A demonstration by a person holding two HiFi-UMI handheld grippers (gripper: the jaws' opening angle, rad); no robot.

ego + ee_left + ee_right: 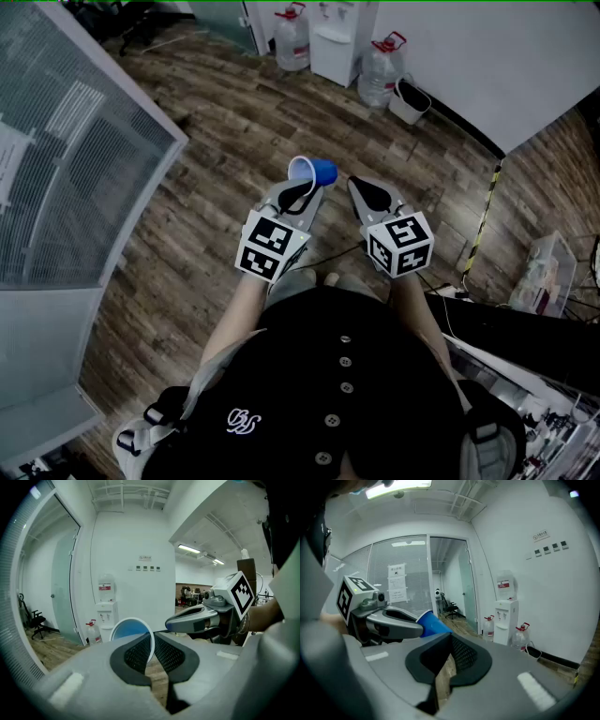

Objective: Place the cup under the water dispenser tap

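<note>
The left hand-held gripper (298, 195) is clamped on the rim of the blue cup (314, 172), one pad inside the mouth and the other outside the wall, as the left gripper view shows (151, 644). The cup (131, 630) hangs in the air above the wooden floor (216, 169), tipped on its side with its white-edged mouth turned to the person's left. Just beside it, the right hand-held gripper (366, 192) is held forward with its jaws brought together and nothing between them (449, 641); from its own view the cup (433, 624) shows past the left gripper's jaw. The water dispenser (336, 42) stands against the far white wall, well apart from the cup, with a large water bottle (292, 39) on either side.
</note>
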